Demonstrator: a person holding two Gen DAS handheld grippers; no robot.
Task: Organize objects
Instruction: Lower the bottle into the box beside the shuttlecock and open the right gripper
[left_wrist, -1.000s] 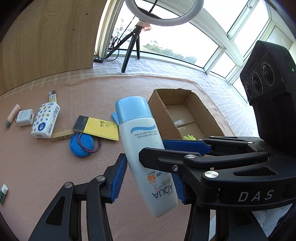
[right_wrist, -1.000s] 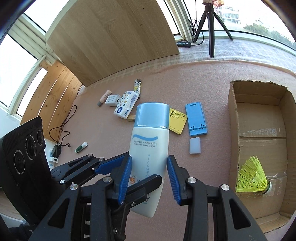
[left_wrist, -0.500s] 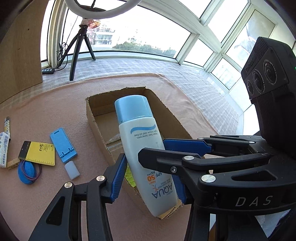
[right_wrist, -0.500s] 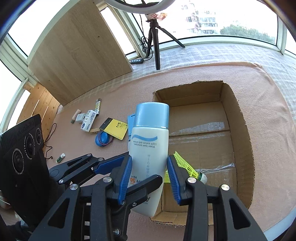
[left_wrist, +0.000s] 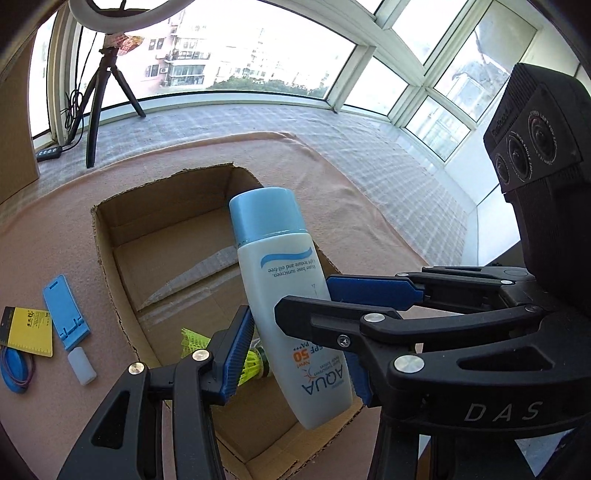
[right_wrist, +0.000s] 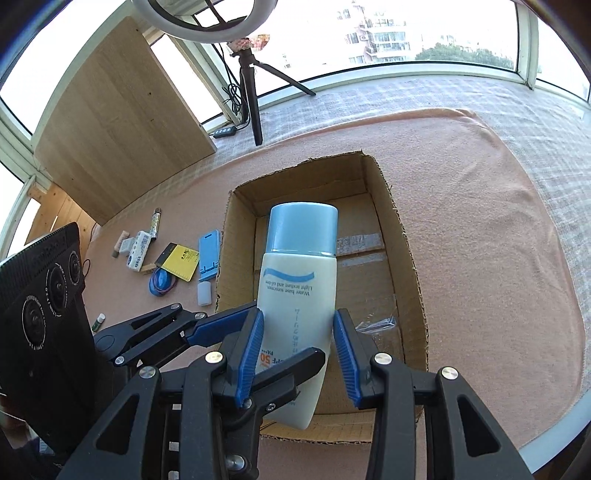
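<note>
Above the box (right_wrist: 408, 258), both grippers downtilted.

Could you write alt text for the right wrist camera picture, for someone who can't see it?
Two blue-padded grippers hold a white sunscreen bottle with a blue cap above an open cardboard box on a pink cloth. Small items lie left of the box.

Sunscreen bottle (right_wrist: 297, 295): smooth white plastic, satin sheen, matt blue cap.
Cardboard box (right_wrist: 410, 266): raw brown corrugated board, ragged edges, glossy tape strips inside.
Blanket (right_wrist: 480, 221): pink cloth, fuzzy matt nap.
Shuttlecock (left_wrist: 192, 341): yellow-green plastic mesh.
Panel (right_wrist: 122, 118): pale wood grain, matt.
</note>
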